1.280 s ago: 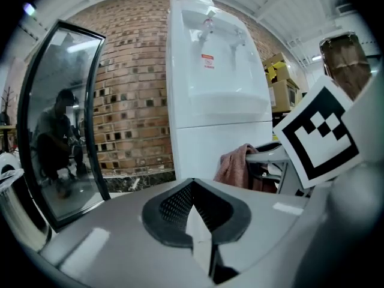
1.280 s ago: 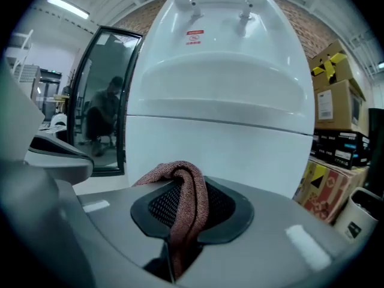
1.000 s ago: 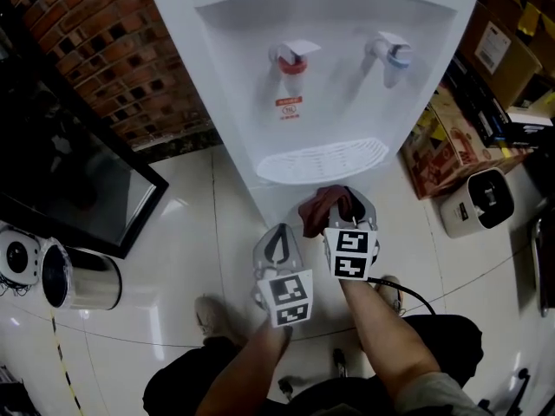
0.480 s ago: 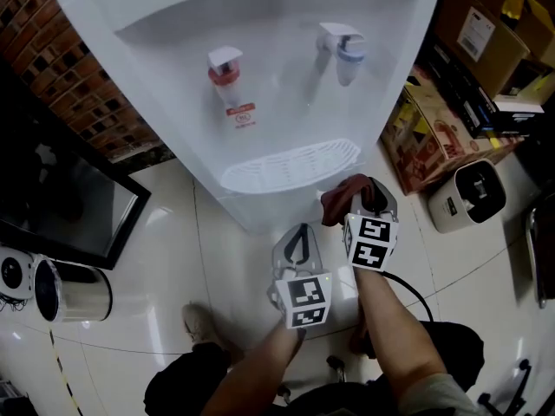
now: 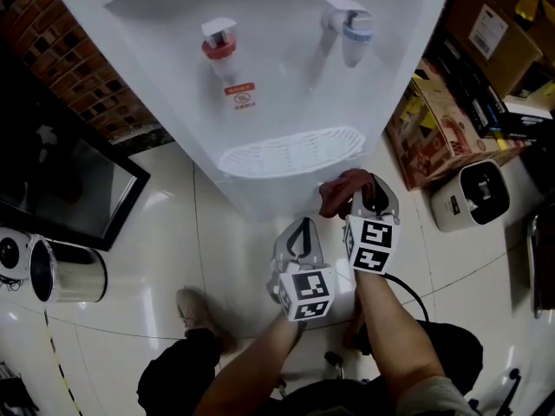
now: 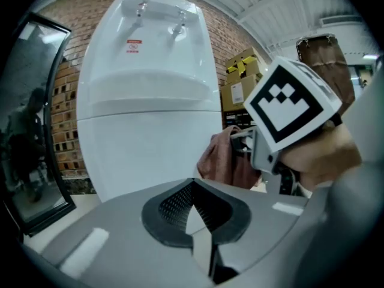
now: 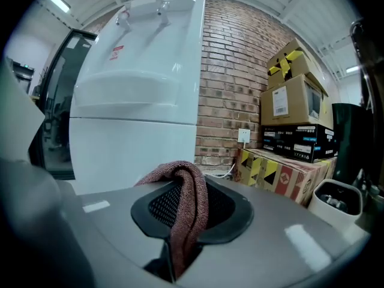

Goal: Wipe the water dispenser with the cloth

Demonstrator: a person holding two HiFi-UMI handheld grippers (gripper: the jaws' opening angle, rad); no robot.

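Observation:
The white water dispenser [image 5: 286, 85] stands ahead, with a red tap [image 5: 219, 40], a blue tap [image 5: 354, 24] and a drip tray [image 5: 290, 152]. My right gripper [image 5: 368, 189] is shut on a reddish-brown cloth [image 5: 338, 193], held near the cabinet's lower right front, just below the tray. In the right gripper view the cloth [image 7: 191, 203] drapes over the jaws, the dispenser [image 7: 138, 101] left of it. My left gripper [image 5: 301, 225] sits beside and a little behind the right, shut and empty. The left gripper view shows its pads [image 6: 174, 203] meeting, the dispenser [image 6: 150, 131] ahead and the cloth [image 6: 225, 161] at right.
Cardboard boxes [image 5: 434, 133] and a small white appliance [image 5: 475, 193] stand right of the dispenser on the glossy tiled floor. A dark glass panel [image 5: 61, 180] and a metal bin [image 5: 65, 276] are at left. A brick wall [image 7: 231, 83] runs behind. My shoe [image 5: 195, 310] is below.
Both grippers have shifted toward the dispenser's right side, from below the middle of the drip tray to below its right end. The cloth stays in the right gripper.

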